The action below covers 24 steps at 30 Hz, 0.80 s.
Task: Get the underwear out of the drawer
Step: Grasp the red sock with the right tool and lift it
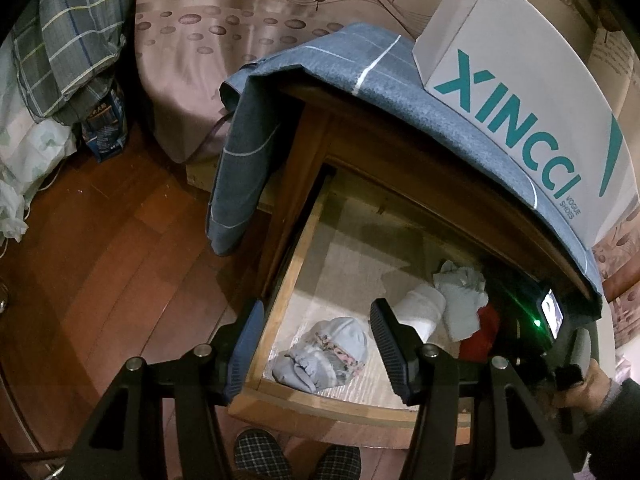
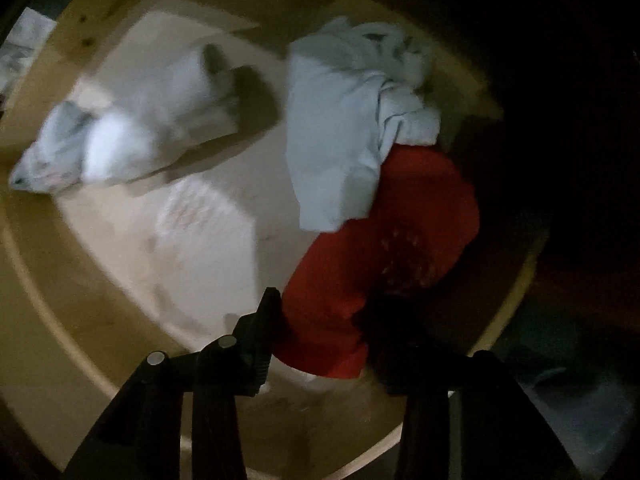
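Right gripper (image 2: 320,344): down inside the drawer (image 1: 280,280), its fingers straddling the near end of a red garment (image 2: 380,240). The jaws stand apart on either side of the cloth, not pinched on it; the right finger is lost in shadow, so contact there cannot be told. Judged the pick target: it is the piece nearest this gripper, and the approach lines up to close across its bunched edge.

Left gripper (image 1: 316,344): jaws wide apart, holding nothing, hovering above the drawer's front left corner. Probably kept back to leave room for the other hand.

Drawer contents, outward: a pale blue-grey garment (image 2: 340,128) lies partly over the red one's far end, so lifting the red may drag it. A white rolled piece (image 2: 168,128) sits further left, apart. A grey crumpled piece with patterned trim (image 1: 328,352) lies near the front left, just below the left gripper. A light paper liner covers the drawer floor.

Beyond: the drawer is pulled out from a wooden cabinet (image 1: 304,152) draped with a blue-grey cloth (image 1: 256,140). On top stands a white shoebox (image 1: 520,92), teal lettering "XINCCI", small print "VOGUE SHOES". Bed (image 1: 192,60) behind, wooden floor (image 1: 120,260) to the left.
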Tool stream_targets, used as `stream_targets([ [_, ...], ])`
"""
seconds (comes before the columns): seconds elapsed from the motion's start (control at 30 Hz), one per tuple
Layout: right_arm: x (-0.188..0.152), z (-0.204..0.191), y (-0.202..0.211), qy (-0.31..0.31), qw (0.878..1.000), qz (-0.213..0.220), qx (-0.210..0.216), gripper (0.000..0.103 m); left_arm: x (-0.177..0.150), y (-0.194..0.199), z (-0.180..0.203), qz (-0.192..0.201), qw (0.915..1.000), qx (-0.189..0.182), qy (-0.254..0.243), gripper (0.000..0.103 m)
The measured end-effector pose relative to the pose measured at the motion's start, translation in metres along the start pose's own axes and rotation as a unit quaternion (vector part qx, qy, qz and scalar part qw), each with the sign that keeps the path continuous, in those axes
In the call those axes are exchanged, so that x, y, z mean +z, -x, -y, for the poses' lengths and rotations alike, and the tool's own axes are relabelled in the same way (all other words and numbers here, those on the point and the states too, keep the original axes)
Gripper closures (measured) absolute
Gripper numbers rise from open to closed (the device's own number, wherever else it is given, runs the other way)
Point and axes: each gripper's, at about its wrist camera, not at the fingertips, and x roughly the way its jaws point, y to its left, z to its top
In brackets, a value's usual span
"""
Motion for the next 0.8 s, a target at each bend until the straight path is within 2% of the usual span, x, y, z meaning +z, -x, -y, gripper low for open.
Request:
stream_targets([
  [0.07, -0.003, -0.007, 0.004, 0.007, 1.000, -0.008, 0.022, 0.066, 0.000, 0.000, 0.000, 0.000, 1.0000, -0.001, 0.001, 0.046],
  [0.13, -0.004, -0.010, 0.005, 0.011, 1.000, -0.011, 0.018, 0.065, 0.000, -0.001, -0.001, -0.001, 1.0000, -0.001, 0.002, 0.046],
  [0.2, -0.001, -0.007, 0.007, -0.002, 1.000, -0.013, 0.009, 0.058, 0.000, -0.001, -0.001, 0.000, 1.0000, -0.002, 0.003, 0.046],
  [0.23, -0.001, -0.006, 0.007, -0.010, 1.000, -0.014, 0.008, 0.047, 0.000, -0.001, -0.001, 0.000, 1.0000, -0.001, 0.002, 0.046],
  [0.37, 0.010, -0.006, 0.008, -0.014, 1.000, -0.013, -0.011, 0.040, 0.000, -0.002, 0.000, -0.001, 1.0000, 0.000, 0.000, 0.046],
  [0.47, 0.025, -0.001, 0.004, -0.020, 0.999, -0.016, -0.022, 0.039, -0.001, -0.002, 0.000, -0.001, 1.0000, 0.000, 0.000, 0.046],
  [0.53, 0.023, -0.014, -0.003, -0.023, 0.999, -0.016, -0.029, 0.038, -0.001, -0.003, -0.001, -0.003, 1.0000, 0.000, 0.001, 0.046],
  [0.7, 0.022, -0.014, 0.004, -0.025, 0.999, -0.010, -0.038, 0.038, 0.000, -0.002, 0.000, -0.004, 1.0000, -0.002, 0.002, 0.046],
  [0.8, 0.016, -0.012, 0.010, -0.011, 0.997, 0.002, -0.070, 0.038, -0.001, -0.002, 0.000, -0.003, 1.0000, -0.002, 0.002, 0.046],
])
